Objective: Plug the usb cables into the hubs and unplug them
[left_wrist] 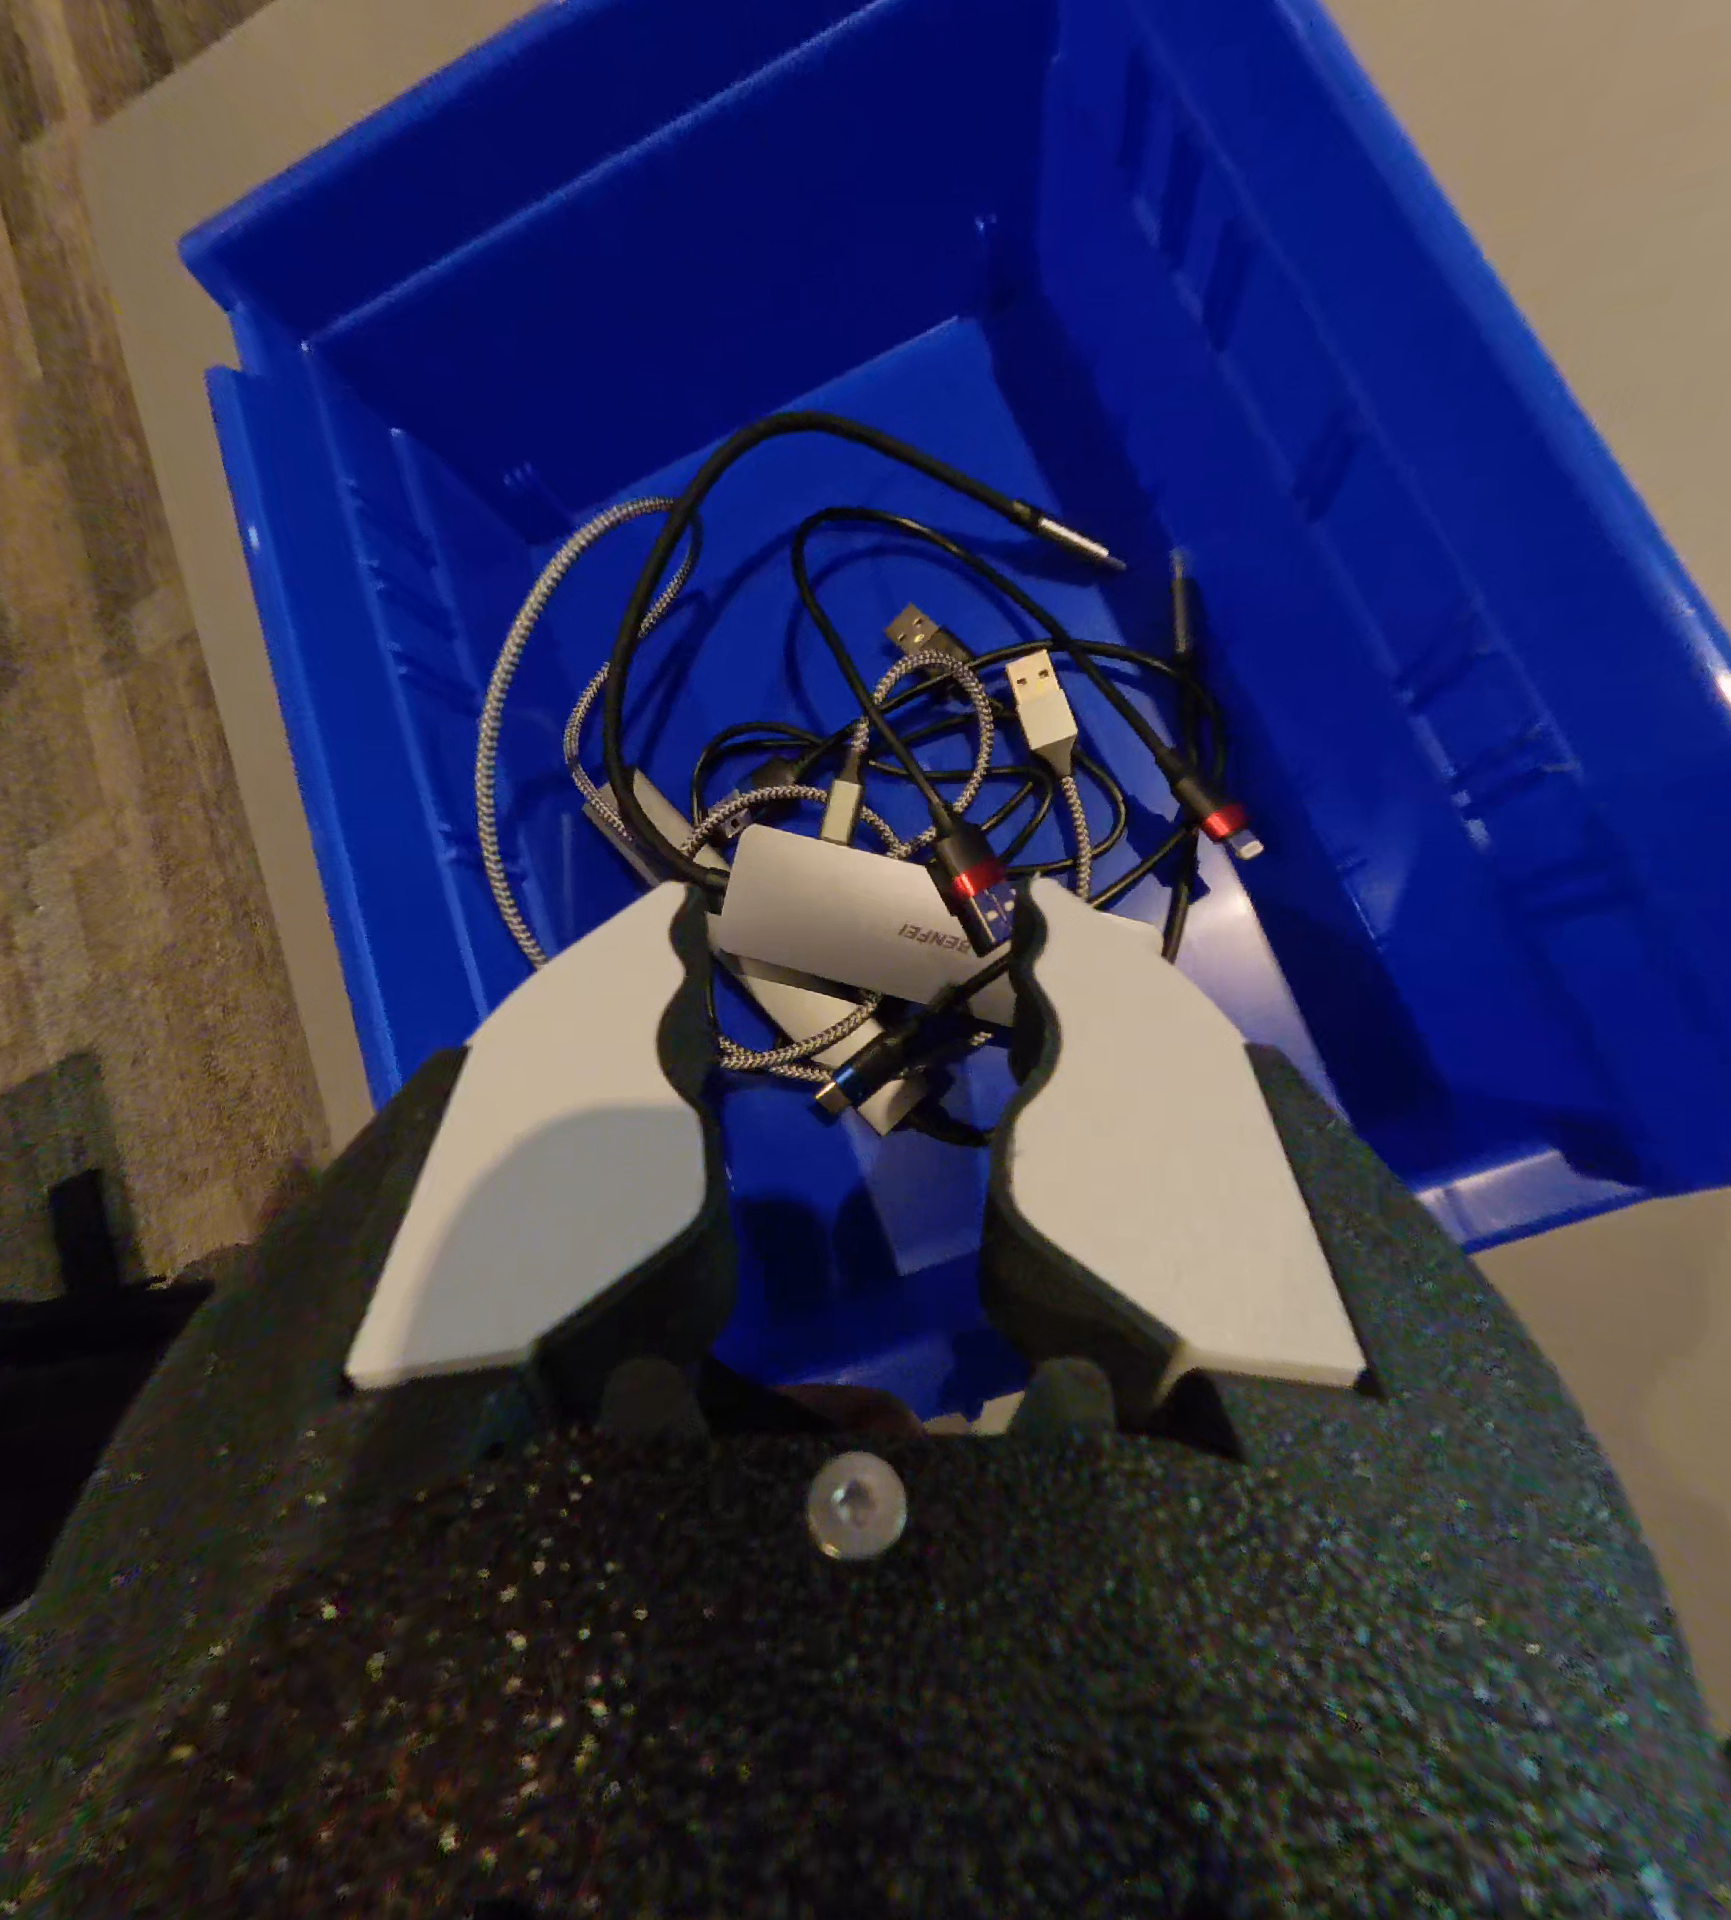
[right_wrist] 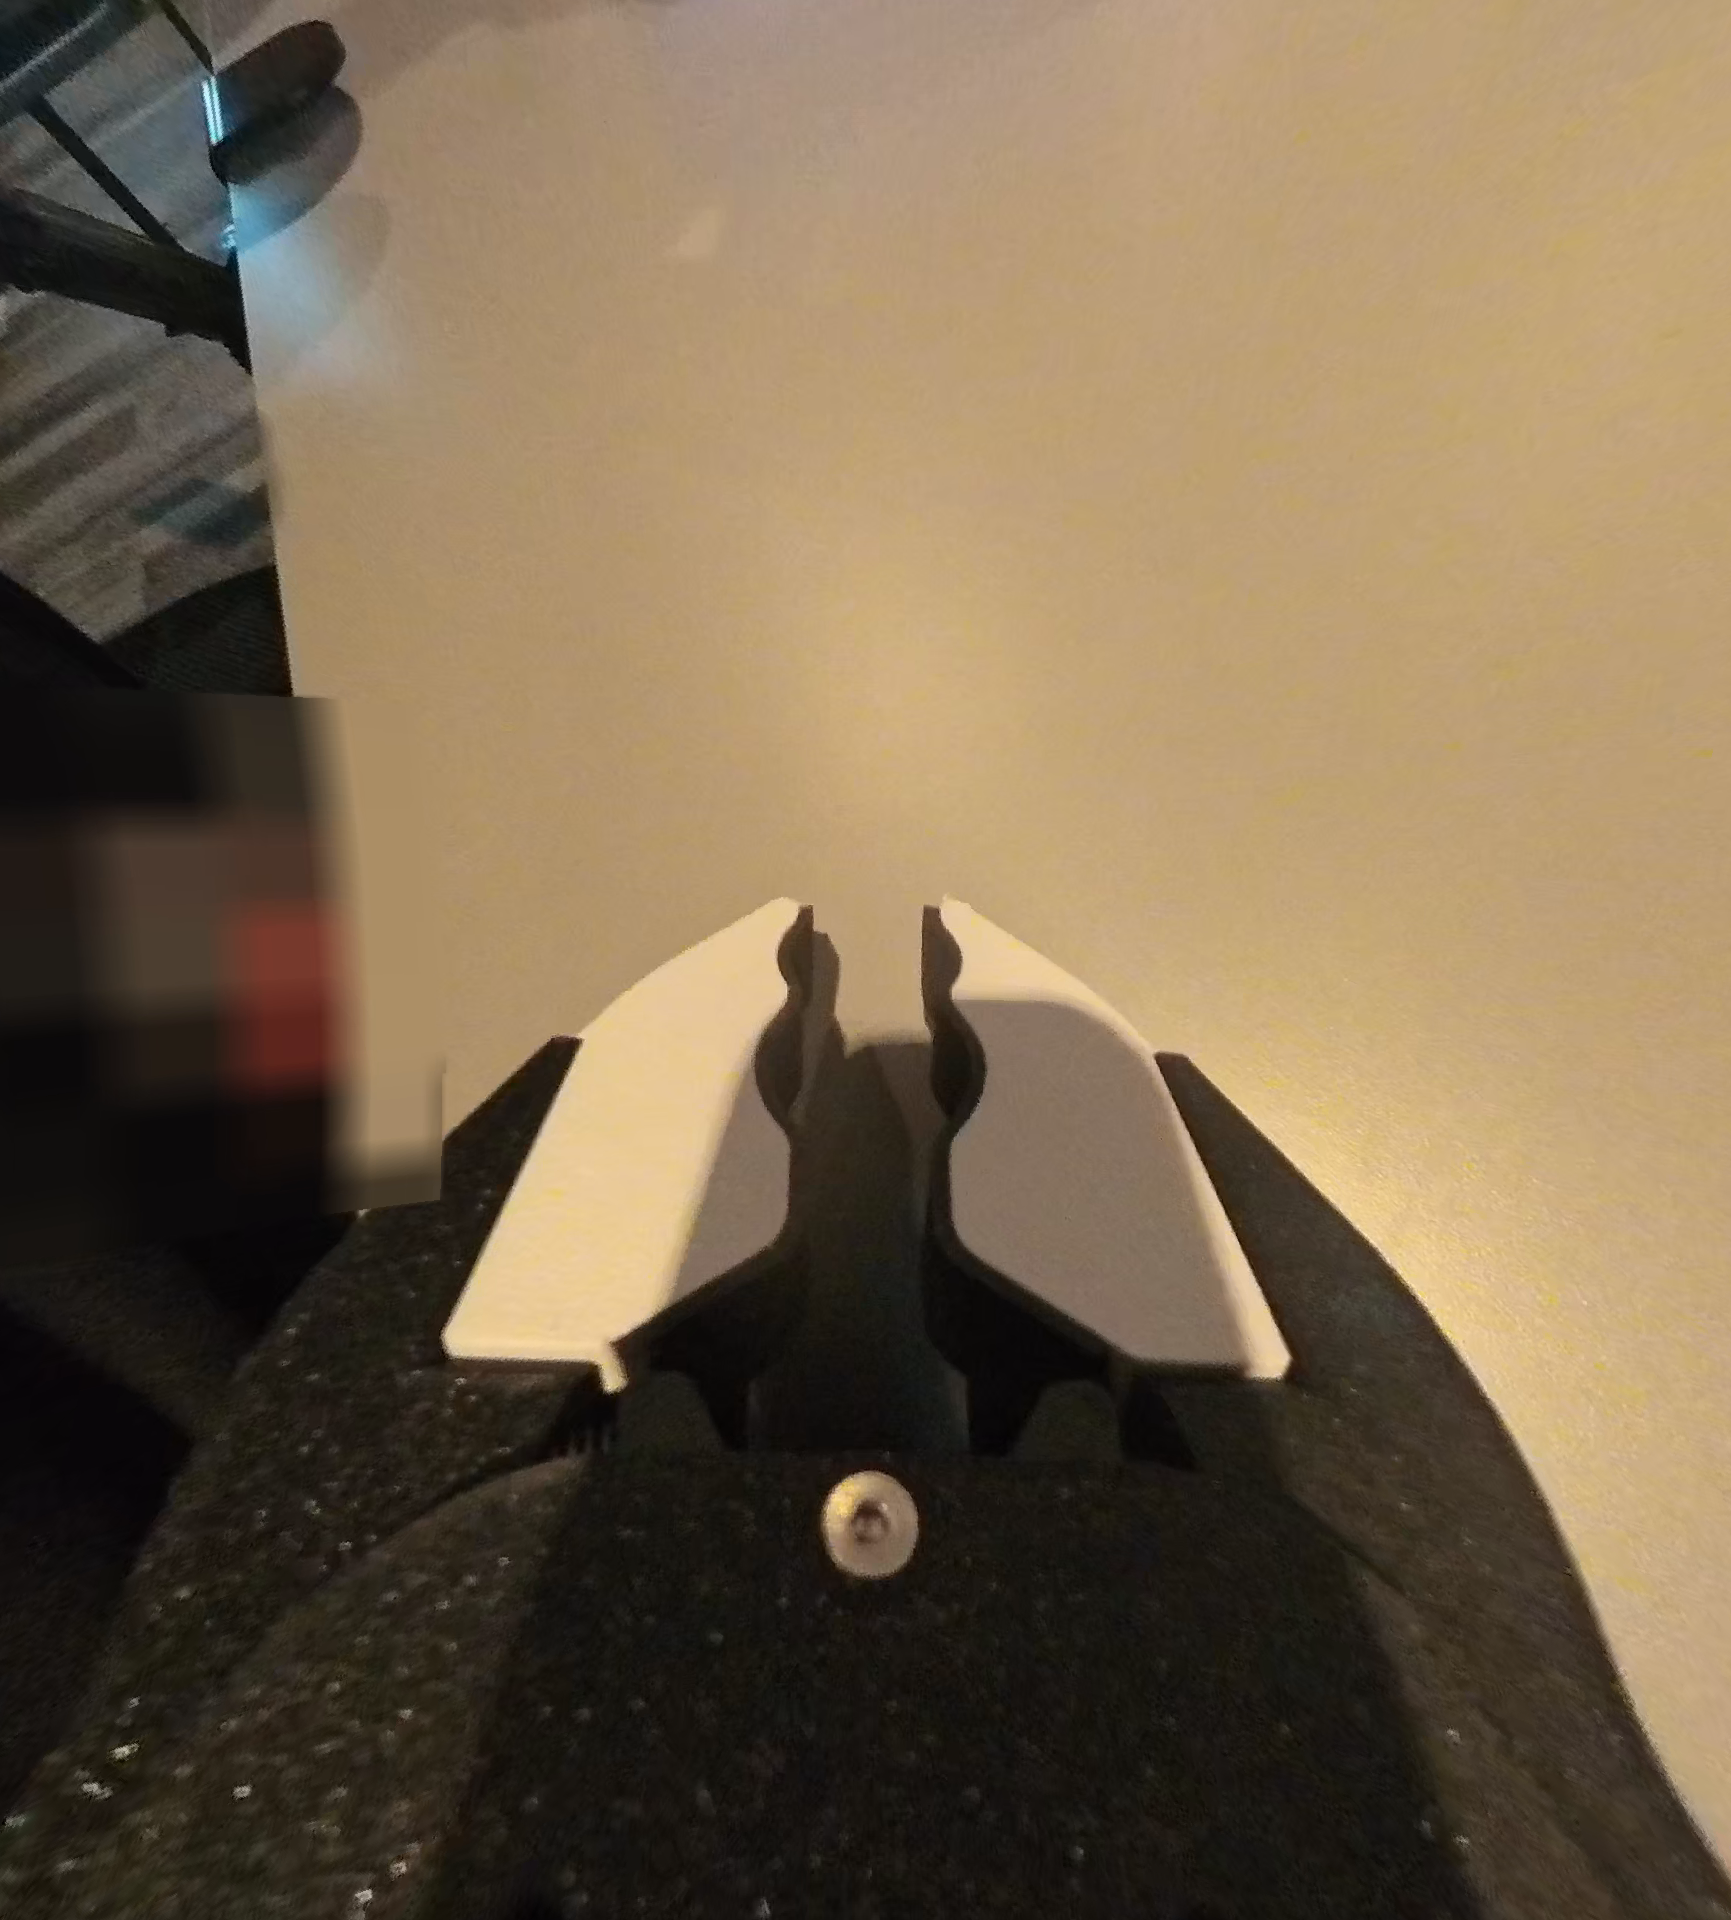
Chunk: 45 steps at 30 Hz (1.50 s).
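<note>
A blue plastic bin point(left_wrist: 632, 260) holds a tangle of USB cables and two grey hubs. The upper hub point(left_wrist: 819, 920) lies across the lower hub point(left_wrist: 804, 1013). A black cable's red-collared USB plug point(left_wrist: 970, 883) rests on the upper hub. A silver USB plug point(left_wrist: 1043, 707), a grey braided cable point(left_wrist: 497, 727) and a blue-black plug point(left_wrist: 861, 1075) lie around them. My left gripper point(left_wrist: 863, 904) is open inside the bin, its fingertips flanking the upper hub. My right gripper point(right_wrist: 866, 914) hovers over the bare tabletop point(right_wrist: 1048, 520), jaws slightly apart with nothing between them.
The bin stands on a pale table near its left edge, with carpet point(left_wrist: 30, 727) beyond. In the right wrist view the table edge runs down the left, with a dark chair base point(right_wrist: 61, 239) on the floor past it. The blue-black plug point(left_wrist: 861, 1075) is about 7 cm from my left fingertips.
</note>
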Motion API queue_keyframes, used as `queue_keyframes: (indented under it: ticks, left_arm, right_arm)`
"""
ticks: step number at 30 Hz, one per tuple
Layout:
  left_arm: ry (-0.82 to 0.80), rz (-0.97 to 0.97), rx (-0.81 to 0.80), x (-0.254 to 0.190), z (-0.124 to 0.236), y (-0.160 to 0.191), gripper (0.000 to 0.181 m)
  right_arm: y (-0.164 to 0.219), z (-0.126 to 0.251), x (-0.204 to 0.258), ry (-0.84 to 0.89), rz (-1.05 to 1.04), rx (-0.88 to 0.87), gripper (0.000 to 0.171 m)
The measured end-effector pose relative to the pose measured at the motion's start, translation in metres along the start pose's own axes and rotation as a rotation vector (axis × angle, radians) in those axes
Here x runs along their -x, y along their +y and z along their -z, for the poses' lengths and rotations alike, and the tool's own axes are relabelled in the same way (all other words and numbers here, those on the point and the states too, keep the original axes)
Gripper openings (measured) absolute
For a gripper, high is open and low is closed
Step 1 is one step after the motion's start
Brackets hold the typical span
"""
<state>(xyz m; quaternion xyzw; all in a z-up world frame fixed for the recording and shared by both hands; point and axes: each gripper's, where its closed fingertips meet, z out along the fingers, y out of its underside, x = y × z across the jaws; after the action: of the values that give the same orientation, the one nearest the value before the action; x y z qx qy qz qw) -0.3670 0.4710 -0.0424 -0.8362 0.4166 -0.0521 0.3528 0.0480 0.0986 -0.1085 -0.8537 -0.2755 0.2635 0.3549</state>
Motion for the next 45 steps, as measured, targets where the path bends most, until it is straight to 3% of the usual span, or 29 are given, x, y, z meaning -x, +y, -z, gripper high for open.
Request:
queue_keyframes:
  ticks: [15,20,28,36,45]
  left_arm:
    - [-0.114,0.127,0.248,0.041,-0.04,0.003,0.028]
    - [-0.168,0.117,0.367,0.049,-0.053,0.013,0.027]
    - [-0.191,0.107,0.422,0.054,-0.068,0.019,0.015]
    - [-0.153,0.093,0.347,0.051,-0.065,0.008,0.006]
    - [-0.196,0.014,0.143,0.041,-0.022,-0.045,0.005]
  right_arm:
    - [-0.002,0.001,-0.001,0.005,-0.001,-0.017,0.02]
    - [-0.004,0.004,-0.002,-0.003,-0.017,-0.039,0.019]
    - [-0.005,0.005,-0.002,-0.031,-0.042,-0.05,0.019]
    - [-0.007,0.007,-0.002,-0.035,-0.05,-0.071,0.019]
    - [-0.009,0.009,0.0,-0.038,-0.04,-0.097,0.019]
